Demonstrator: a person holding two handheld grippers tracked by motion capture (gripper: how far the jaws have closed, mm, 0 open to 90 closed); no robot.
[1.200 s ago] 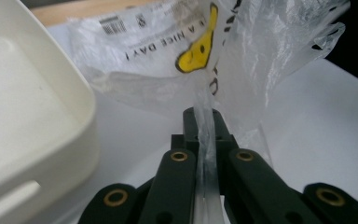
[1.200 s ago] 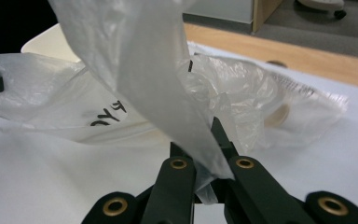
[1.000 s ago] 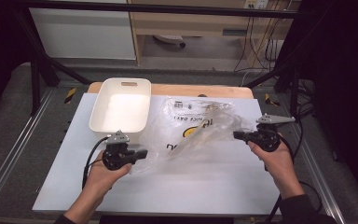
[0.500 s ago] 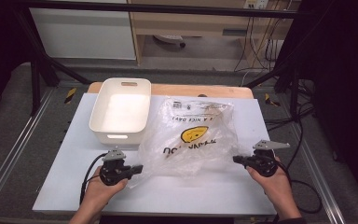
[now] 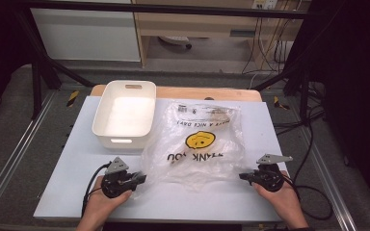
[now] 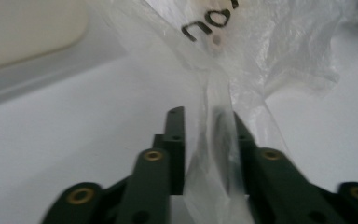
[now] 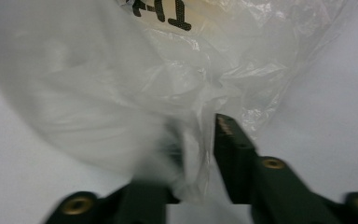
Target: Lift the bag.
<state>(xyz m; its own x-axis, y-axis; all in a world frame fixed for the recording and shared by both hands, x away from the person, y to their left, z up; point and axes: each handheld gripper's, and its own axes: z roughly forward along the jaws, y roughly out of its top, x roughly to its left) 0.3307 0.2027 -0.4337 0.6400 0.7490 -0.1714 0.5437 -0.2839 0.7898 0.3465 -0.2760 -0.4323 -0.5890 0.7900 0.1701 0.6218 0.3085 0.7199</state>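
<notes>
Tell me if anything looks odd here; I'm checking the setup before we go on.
Nothing looks damaged or spilled. The plastic bag lies crumpled, print upside down from the person's side, its near corners between the jaws of the left gripper and right gripper.

Both hands low near the table's front edge, left gripper (image 5: 137, 178) and right gripper (image 5: 243, 176) clamped.

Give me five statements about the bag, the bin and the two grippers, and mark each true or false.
1. The plastic bag lies on the table, right of the white bin. True.
2. The bag sits inside the bin. False: it lies beside it, on the table.
3. The left gripper has bag film between its jaws. True.
4. The right gripper rests in the bin. False: it is at the bag's near right edge, with film between its jaws.
5. The bag bears a red star. False: a yellow smiley.
</notes>
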